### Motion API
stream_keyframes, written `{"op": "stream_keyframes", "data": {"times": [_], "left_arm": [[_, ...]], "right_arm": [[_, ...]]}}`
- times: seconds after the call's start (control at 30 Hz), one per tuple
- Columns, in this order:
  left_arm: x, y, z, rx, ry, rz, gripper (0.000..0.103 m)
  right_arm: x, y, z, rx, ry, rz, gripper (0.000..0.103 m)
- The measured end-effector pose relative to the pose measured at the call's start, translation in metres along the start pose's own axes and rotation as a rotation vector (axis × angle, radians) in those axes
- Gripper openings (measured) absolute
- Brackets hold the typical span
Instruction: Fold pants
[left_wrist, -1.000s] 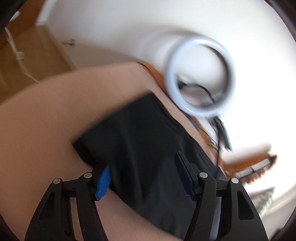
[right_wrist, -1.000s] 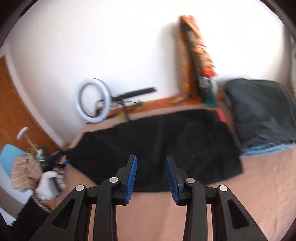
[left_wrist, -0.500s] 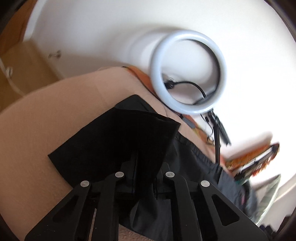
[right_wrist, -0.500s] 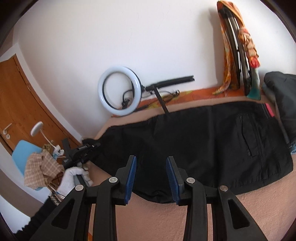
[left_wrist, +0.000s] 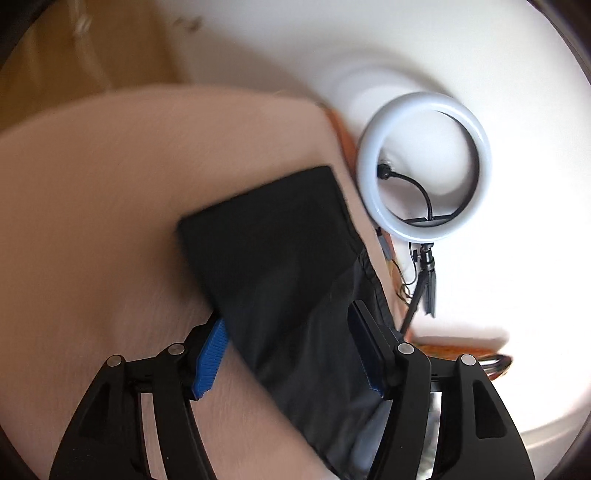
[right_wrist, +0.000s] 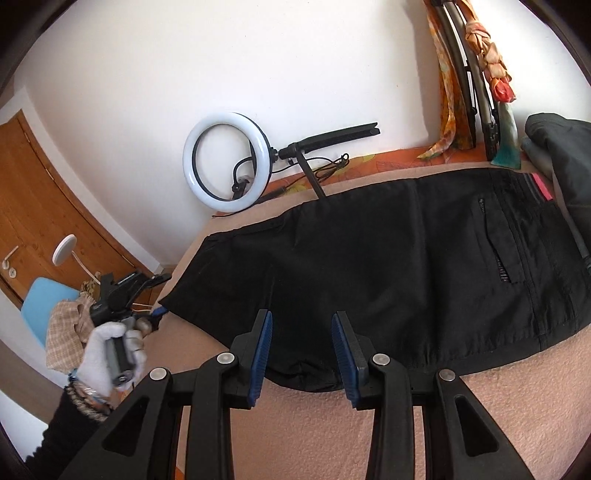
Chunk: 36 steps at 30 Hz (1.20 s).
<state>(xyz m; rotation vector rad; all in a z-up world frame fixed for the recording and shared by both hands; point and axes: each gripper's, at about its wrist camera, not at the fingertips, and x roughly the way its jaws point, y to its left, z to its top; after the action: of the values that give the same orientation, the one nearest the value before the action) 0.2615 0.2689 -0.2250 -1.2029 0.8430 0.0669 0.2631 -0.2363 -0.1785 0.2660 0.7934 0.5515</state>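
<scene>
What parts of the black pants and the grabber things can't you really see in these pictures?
- Left wrist view: the pants are smeared by motion blur, so the seams are lost; their lower end runs off the bottom edge.
- Left wrist view: the left gripper, jaws opening, straddles the cloth; blur hides any contact.
- Right wrist view: the dark clothes pile covers the waistband end; the right gripper hides the near hem.

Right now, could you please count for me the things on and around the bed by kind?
Black pants: 1
Ring light: 1
Pile of dark clothes: 1
Blue chair: 1
White lamp: 1
Total: 5
</scene>
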Motion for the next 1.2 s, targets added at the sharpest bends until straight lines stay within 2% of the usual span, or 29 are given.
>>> {"op": "stream_keyframes", "data": {"times": [0.07, 0.13, 0.2, 0.33, 0.43, 0.5, 0.57, 0.67, 0.73, 0.8, 0.87, 1.03, 1.2], "left_arm": [[-0.001, 0.001, -0.003, -0.02, 0.013, 0.003, 0.063], [0.001, -0.005, -0.005, -0.008, 0.003, 0.033, 0.063], [0.007, -0.012, -0.004, -0.002, -0.006, 0.049, 0.069], [0.007, -0.018, -0.003, 0.009, 0.004, 0.111, 0.069], [-0.005, -0.015, -0.003, 0.048, -0.051, 0.182, 0.069], [-0.007, -0.011, 0.001, 0.052, -0.075, 0.157, 0.069], [-0.003, -0.014, 0.007, 0.084, -0.093, 0.168, 0.069], [0.007, -0.018, 0.014, 0.095, -0.119, 0.121, 0.069], [0.012, -0.021, 0.015, 0.123, -0.133, 0.098, 0.062], [0.023, -0.023, 0.013, 0.14, -0.126, 0.082, 0.028], [0.029, -0.019, 0.012, 0.14, -0.127, 0.054, 0.015], [0.033, -0.033, 0.004, 0.275, -0.168, 0.06, 0.005], [0.032, -0.075, -0.021, 0.532, -0.201, 0.094, 0.004]], "right_arm": [[0.002, -0.001, -0.002, 0.015, 0.008, 0.014, 0.038], [0.003, 0.0, -0.002, 0.018, 0.01, 0.013, 0.038], [0.002, -0.001, -0.002, 0.024, 0.002, 0.01, 0.039], [-0.004, -0.008, 0.001, 0.046, -0.021, 0.006, 0.043], [-0.007, -0.013, 0.003, 0.068, -0.026, 0.016, 0.044], [-0.006, -0.014, 0.004, 0.077, -0.024, 0.022, 0.045], [-0.004, -0.012, 0.005, 0.08, -0.015, 0.031, 0.045], [-0.003, -0.008, 0.002, 0.061, -0.011, 0.026, 0.045], [-0.004, -0.008, 0.002, 0.055, -0.016, 0.019, 0.045], [-0.004, -0.01, 0.002, 0.057, -0.02, 0.014, 0.046], [-0.003, -0.013, 0.002, 0.062, -0.019, 0.008, 0.046], [0.002, -0.014, -0.001, 0.059, -0.001, -0.007, 0.046], [0.004, -0.014, -0.002, 0.056, 0.002, -0.012, 0.046]]}}
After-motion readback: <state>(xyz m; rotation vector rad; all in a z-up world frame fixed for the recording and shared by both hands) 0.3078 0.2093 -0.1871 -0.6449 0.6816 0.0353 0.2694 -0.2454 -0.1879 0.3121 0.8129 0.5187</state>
